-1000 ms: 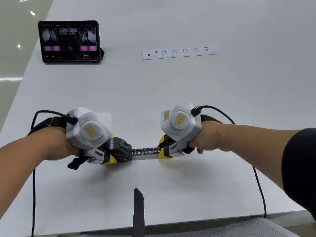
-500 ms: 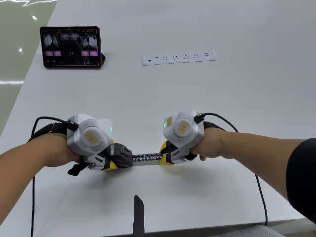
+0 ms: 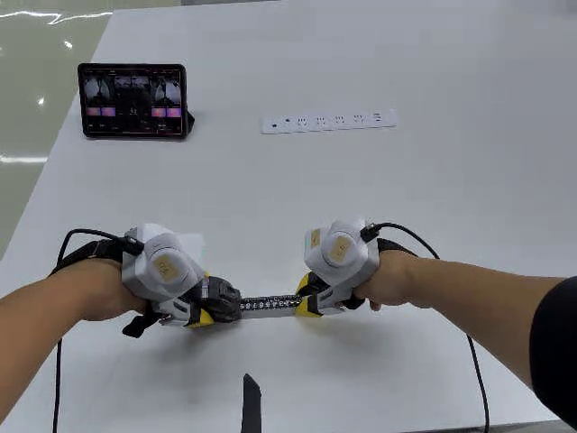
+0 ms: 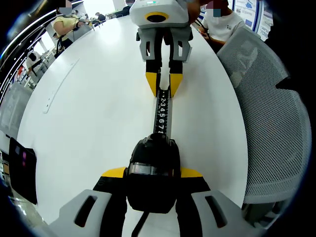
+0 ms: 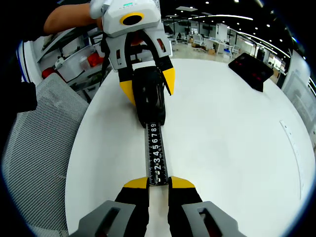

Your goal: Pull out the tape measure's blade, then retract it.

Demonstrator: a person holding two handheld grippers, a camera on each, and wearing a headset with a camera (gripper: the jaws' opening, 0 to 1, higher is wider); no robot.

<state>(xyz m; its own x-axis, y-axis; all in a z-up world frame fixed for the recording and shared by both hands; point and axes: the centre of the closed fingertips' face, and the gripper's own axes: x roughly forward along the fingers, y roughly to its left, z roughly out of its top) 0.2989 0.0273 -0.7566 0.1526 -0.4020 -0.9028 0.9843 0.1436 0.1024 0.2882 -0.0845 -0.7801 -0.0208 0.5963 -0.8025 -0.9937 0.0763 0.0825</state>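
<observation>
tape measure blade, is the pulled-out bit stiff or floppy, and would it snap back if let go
The black numbered blade runs straight between the black case and the right gripper, so this short span is probably stiff. Thin and pinched at its end, it might slip. Released, it likely springs back.

The white table (image 3: 451, 162) has a flat, matte top. A white power strip (image 3: 329, 120) lies flat on it. A dark tablet (image 3: 133, 87), screen lit, stands propped well to the left of the power strip. Nearer than the power strip, two black leads rest on the surface: left cable (image 3: 68, 238) and right cable (image 3: 422, 235).
</observation>
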